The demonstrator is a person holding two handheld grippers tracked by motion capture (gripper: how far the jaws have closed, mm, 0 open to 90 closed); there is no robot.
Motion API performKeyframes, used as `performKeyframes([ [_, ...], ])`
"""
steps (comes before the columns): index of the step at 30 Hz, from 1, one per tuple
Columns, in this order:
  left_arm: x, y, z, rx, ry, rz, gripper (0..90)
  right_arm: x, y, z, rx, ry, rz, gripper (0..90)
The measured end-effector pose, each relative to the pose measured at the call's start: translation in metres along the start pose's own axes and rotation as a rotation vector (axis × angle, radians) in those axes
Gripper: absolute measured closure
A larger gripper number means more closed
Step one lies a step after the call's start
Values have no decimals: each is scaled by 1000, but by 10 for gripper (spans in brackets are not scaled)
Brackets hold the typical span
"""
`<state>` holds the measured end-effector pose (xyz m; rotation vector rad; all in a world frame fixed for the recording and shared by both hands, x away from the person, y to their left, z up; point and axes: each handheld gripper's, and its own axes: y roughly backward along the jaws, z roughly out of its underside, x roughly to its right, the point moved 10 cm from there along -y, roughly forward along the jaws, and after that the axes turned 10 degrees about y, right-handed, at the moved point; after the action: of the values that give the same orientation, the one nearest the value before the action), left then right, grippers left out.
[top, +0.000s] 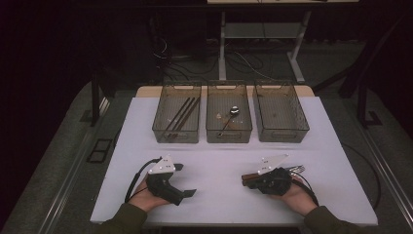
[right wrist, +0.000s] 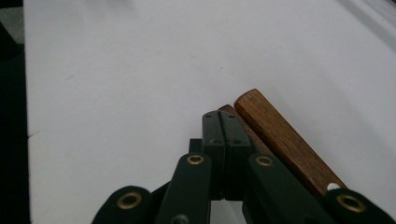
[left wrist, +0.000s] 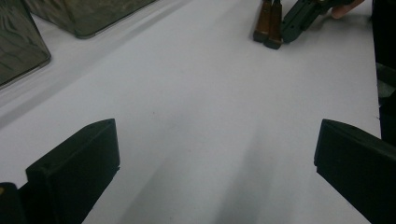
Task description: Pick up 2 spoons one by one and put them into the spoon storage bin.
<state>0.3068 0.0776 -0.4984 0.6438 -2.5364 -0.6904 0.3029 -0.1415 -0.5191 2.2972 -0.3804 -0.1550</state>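
Two wooden-handled forks lie at the table's front right, with their handles (top: pixel 250 175) pointing left and their metal tines (top: pixel 296 169) pointing right. My right gripper (top: pixel 245 182) rests right alongside them. In the right gripper view its jaws (right wrist: pixel 221 125) are shut flush on each other with nothing between them. The brown handles (right wrist: pixel 279 138) lie just to their right. My left gripper (top: pixel 183 180) sits at the front left, open and empty over bare table (left wrist: pixel 215 163). The left gripper view also catches the fork handles (left wrist: pixel 267 22) far off.
Three clear plastic bins stand in a row at the back of the white table (top: pixel 219 161). The left bin (top: pixel 177 113) holds dark sticks, the middle bin (top: pixel 229 112) holds a spoon-like utensil, and the right bin (top: pixel 280 111) looks empty. Cables trail from both grippers.
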Motion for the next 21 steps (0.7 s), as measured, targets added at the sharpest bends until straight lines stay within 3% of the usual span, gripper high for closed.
performKeyframes([
  [21,0,0,0,1,-1,2,0,32,-15,-13,19,-32,66,900],
])
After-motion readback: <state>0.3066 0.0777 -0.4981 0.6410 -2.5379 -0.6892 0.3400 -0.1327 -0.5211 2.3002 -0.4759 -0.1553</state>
